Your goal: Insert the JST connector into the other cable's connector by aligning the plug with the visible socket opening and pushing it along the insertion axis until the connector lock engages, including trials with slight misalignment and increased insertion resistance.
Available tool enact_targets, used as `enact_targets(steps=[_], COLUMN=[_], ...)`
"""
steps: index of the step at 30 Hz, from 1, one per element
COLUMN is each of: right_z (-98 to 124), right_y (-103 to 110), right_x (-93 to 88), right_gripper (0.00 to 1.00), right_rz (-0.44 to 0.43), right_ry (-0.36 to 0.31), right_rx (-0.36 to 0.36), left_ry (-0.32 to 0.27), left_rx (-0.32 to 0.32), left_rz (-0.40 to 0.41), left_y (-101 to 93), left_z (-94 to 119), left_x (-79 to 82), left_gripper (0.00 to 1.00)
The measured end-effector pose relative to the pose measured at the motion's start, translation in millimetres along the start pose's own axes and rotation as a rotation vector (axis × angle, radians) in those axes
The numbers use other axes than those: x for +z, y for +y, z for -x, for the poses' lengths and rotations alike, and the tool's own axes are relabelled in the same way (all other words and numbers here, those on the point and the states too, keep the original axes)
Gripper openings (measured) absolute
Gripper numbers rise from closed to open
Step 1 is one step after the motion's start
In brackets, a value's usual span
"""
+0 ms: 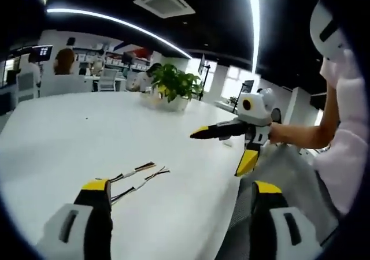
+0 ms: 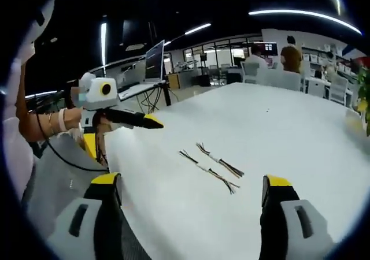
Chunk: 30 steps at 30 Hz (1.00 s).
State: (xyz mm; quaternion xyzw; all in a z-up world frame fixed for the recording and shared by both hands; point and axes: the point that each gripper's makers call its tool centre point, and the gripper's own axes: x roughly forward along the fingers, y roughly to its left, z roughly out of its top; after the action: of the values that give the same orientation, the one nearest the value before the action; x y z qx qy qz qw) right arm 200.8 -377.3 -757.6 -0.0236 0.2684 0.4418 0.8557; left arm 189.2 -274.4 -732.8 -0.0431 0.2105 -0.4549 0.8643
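claws first: in the left gripper view the left claw [image 1: 182,205] rises from six o'clock with its yellow-tipped jaws set wide apart, nothing between them. just beyond its left jaw, at about seven o'clock, the two cables [image 1: 139,178] lie side by side on the white surface [image 1: 75,133], their loose wire ends fanned toward one o'clock; the connectors on them are too small to make out. farther out, at three o'clock, the right claw [image 1: 222,150] hangs over the surface edge, jaws spread wide and bare, held by a person's hand [image 1: 277,133]. beyond, at twelve o'clock, a potted plant [image 1: 173,86] stands on the surface.

in the right gripper view the right claw's jaws rise wide and unloaded from six o'clock. the cables lie ahead between them near the centre, apart from both jaws. at nine o'clock the left claw hovers at the surface edge with a hand behind it; its lower jaw is partly hidden there.
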Motion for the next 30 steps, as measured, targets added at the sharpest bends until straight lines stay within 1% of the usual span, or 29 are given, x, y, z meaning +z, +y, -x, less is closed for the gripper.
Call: enact_targets(steps=[1, 2, 5, 7, 8, 11, 12, 13, 14, 18, 22, 23, 25, 27, 30], right_z=[0, 0, 2, 4, 4, 4, 4, 5, 5, 5, 5, 6, 7, 9, 10], right_y=[0, 2, 9, 11, 12, 11, 9, 9, 11, 14, 18, 18, 18, 17, 16], right_x=[-3.2, -4.9, -4.5, -1.2, -0.8, -2.6, -2.5, -2.3, -1.6, -2.4, -2.8, -3.5, -3.2, -1.0, -0.4], right_gripper=[1.00, 1.00, 1.00, 1.00, 1.00, 1.00, 1.00, 1.00, 1.00, 1.00, 1.00, 1.00, 1.00, 1.00, 1.00], right_rz=[-0.003, -0.012, -0.035, -0.033, -0.039, -0.051, -0.064, -0.076, -0.094, -0.104, -0.144, -0.153, -0.153, -0.146, -0.157], right_ry=[0.013, 0.017, 0.001, -0.020, -0.018, -0.023, -0.032, -0.039, -0.047, -0.054, -0.064, -0.064, -0.066, -0.077, -0.079], right_rx=[-0.019, -0.020, -0.020, -0.024, -0.021, -0.034, -0.058, -0.072, -0.067, -0.083, -0.085, -0.086, -0.095, -0.107, -0.116], left_ry=[0.012, 0.020, 0.021, 0.015, 0.010, -0.026, -0.065, -0.070, -0.074, -0.053, -0.035, -0.026, 0.014, 0.031, 0.024], left_rx=[0.012, 0.023, 0.066, 0.082, 0.089, 0.103, 0.105, 0.118, 0.141, 0.163, 0.171, 0.171, 0.175, 0.180, 0.181], left_rz=[0.015, 0.025, 0.013, 0.013, 0.019, 0.053, 0.087, 0.103, 0.118, 0.117, 0.114, 0.113, 0.099, 0.082, 0.098], left_y=[0.4, 1.5, 4.6, 5.7, 6.3, 7.9, 9.0, 11.7, 15.9, 18.5, 18.5, 17.8, 16.9, 16.3, 16.0], left_z=[3, 5, 12, 15, 16, 19, 20, 21, 23, 25, 26, 25, 24, 23, 23], left_x=[-0.4, -0.8, 2.6, 4.2, 5.0, 6.1, 7.9, 6.5, 4.8, -1.0, -5.9, -7.6, -14.2, -17.0, -17.6], left_gripper=[0.99, 0.99, 0.99, 0.99, 0.99, 0.99, 0.99, 0.99, 0.99, 0.99, 0.99, 0.99, 0.99, 0.99, 0.99])
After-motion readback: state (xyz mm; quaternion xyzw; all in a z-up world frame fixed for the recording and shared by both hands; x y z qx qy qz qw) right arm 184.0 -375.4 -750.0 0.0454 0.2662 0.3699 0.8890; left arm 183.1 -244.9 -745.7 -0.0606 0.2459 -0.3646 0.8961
